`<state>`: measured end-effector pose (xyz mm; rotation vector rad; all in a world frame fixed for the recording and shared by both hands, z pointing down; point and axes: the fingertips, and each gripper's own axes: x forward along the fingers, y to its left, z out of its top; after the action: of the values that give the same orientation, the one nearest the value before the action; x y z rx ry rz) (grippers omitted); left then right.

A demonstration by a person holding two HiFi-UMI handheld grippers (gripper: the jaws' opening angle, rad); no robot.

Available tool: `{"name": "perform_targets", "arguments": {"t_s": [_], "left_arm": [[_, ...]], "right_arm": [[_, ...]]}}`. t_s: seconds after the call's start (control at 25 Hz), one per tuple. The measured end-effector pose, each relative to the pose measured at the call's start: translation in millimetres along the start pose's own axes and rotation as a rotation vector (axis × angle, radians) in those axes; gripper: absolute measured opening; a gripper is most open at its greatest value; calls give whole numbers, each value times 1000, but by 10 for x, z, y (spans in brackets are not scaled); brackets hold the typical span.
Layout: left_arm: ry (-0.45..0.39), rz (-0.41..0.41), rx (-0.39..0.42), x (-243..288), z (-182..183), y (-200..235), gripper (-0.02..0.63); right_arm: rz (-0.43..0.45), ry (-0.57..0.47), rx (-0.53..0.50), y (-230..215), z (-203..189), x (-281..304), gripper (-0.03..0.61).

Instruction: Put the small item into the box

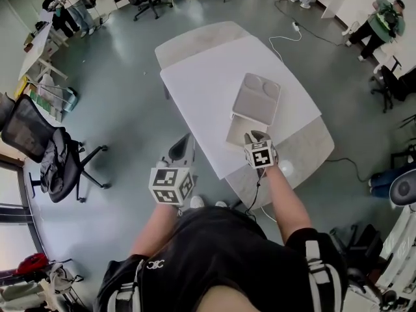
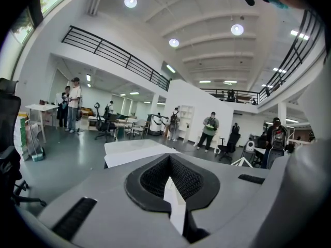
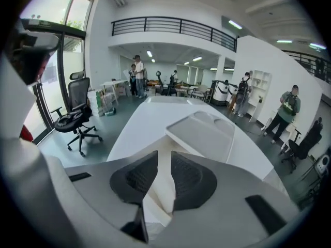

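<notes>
A pale box lies open on the white table (image 1: 201, 83), its lid (image 1: 257, 97) folded back and its tray (image 1: 235, 130) toward me. My right gripper (image 1: 253, 136) hangs over the tray's near right corner. In the right gripper view its jaws (image 3: 164, 158) stand a narrow gap apart, with only the box's pale surface (image 3: 204, 133) showing between them. My left gripper (image 1: 184, 143) is off the table's left edge, over the floor, jaw tips together (image 2: 169, 158) with nothing between. A small white round thing (image 1: 285, 168) rests on the table's near edge, right of my right wrist.
A black office chair (image 1: 49, 155) stands to my left on the grey floor. A white cable (image 1: 286, 39) runs beyond the table's far end. People stand at desks at the far left (image 1: 65, 5) and far right (image 1: 377, 21). A fan (image 1: 406, 188) is at the right.
</notes>
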<state>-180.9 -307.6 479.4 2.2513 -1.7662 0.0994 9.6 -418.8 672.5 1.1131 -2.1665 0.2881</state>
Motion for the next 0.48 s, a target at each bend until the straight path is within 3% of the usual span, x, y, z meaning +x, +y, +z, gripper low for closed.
{"name": "perform_targets", "arguments": {"t_s": [0.16,0.48], "left_arm": [[0,-28,2,50,-10,-59,5],[1,-102,18,172,6,-319,5]], "right_arm": [[-53,-158,31,-33,311,-317,40],[-149,-434,125,-205,803,-1123,14]]}}
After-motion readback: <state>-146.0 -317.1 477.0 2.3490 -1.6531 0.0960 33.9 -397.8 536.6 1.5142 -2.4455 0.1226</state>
